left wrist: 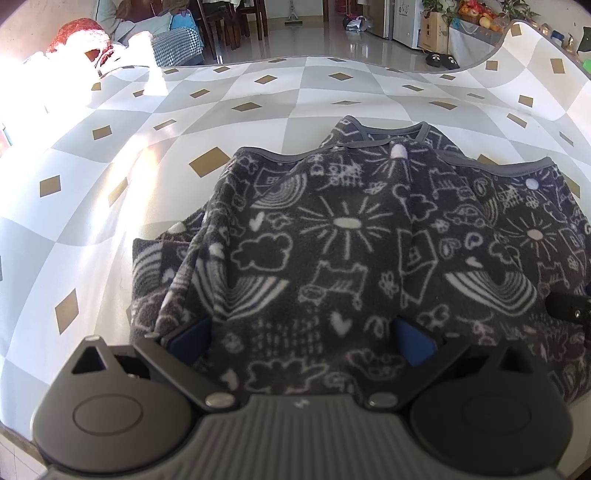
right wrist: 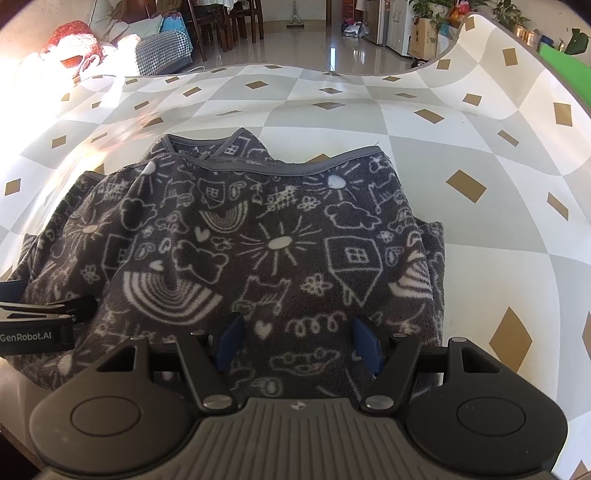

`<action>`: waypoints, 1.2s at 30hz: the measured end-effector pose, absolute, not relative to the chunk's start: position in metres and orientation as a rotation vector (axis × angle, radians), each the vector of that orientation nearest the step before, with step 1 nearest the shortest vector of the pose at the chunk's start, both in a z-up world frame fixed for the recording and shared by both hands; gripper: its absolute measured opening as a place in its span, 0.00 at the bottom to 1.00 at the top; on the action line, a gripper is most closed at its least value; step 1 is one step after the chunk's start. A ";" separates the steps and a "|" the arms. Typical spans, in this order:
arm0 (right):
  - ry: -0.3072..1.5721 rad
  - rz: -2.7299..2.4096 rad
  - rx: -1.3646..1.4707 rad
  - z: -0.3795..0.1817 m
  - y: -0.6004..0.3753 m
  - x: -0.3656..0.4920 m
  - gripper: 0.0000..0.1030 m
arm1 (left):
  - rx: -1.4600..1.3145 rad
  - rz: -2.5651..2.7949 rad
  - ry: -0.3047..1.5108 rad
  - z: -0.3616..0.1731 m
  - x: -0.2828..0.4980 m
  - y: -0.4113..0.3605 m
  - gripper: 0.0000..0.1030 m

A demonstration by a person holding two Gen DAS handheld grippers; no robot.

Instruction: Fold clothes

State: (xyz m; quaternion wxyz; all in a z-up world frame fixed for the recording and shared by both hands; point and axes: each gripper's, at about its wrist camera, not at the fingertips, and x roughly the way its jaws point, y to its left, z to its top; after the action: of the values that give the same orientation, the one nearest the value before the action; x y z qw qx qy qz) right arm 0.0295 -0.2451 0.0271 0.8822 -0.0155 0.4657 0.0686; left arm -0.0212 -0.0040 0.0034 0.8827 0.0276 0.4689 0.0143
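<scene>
Where the checked tablecloth [left wrist: 258,107] spreads over the whole work surface, white and grey squares with tan diamonds, its far right corner curls upward [right wrist: 491,48]. Strong glare washes out the left side.

Grey fleece garment [left wrist: 332,236], printed in white with suns, clouds, rainbows and houses, lies bunched on the near part of the cloth, toward the front edge. Grey binding runs along its far edges [right wrist: 332,162]. Several layers overlap; folds run from near to far. Which layer is which cannot be told.

Left gripper [left wrist: 301,338]: blue pads stand well apart, fleece lying between and over the gap. Left pad [left wrist: 192,338] is partly sunk under a fold. Whether the pads press on the fabric cannot be told.

Right gripper [right wrist: 297,341]: blue pads [right wrist: 231,339] roughly half open, set down over the near edge of the fleece, fabric between them, pads not closed on it so far as can be seen.

Each gripper shows at the edge of the other's view, side by side on the garment.

Background: tiled floor, dark wooden chairs [left wrist: 236,22], a pair of black slippers [left wrist: 443,59].
</scene>
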 end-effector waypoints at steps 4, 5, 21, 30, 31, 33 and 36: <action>1.000 0.180 0.102 0.039 -0.266 0.033 0.62 | 0.045 0.025 0.995 0.009 -0.021 0.001 1.00; 1.005 0.187 0.141 0.041 -0.273 0.034 0.62 | 0.043 0.022 1.000 0.010 -0.021 0.003 1.00; 1.066 0.209 0.297 0.055 -0.346 0.053 0.62 | 0.078 0.024 1.016 0.032 -0.025 0.030 1.00; 1.095 0.162 0.362 0.048 -0.374 0.063 0.62 | 0.034 0.121 1.039 0.028 -0.021 0.061 1.00; 1.097 0.169 0.359 0.049 -0.374 0.064 0.62 | 0.023 0.123 1.043 0.027 -0.021 0.063 1.00; 1.105 0.185 0.359 0.048 -0.377 0.067 0.62 | 0.001 0.115 1.061 0.025 -0.019 0.066 1.00; 1.122 0.205 0.394 0.045 -0.385 0.070 0.62 | -0.086 0.065 1.110 0.020 -0.012 0.076 1.00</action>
State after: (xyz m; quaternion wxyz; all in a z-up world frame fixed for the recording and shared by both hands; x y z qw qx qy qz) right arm 0.0700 -0.3846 0.0452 0.8235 0.1850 0.5275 0.0965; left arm -0.0122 0.0762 0.0198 0.8484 -0.0409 0.5268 0.0310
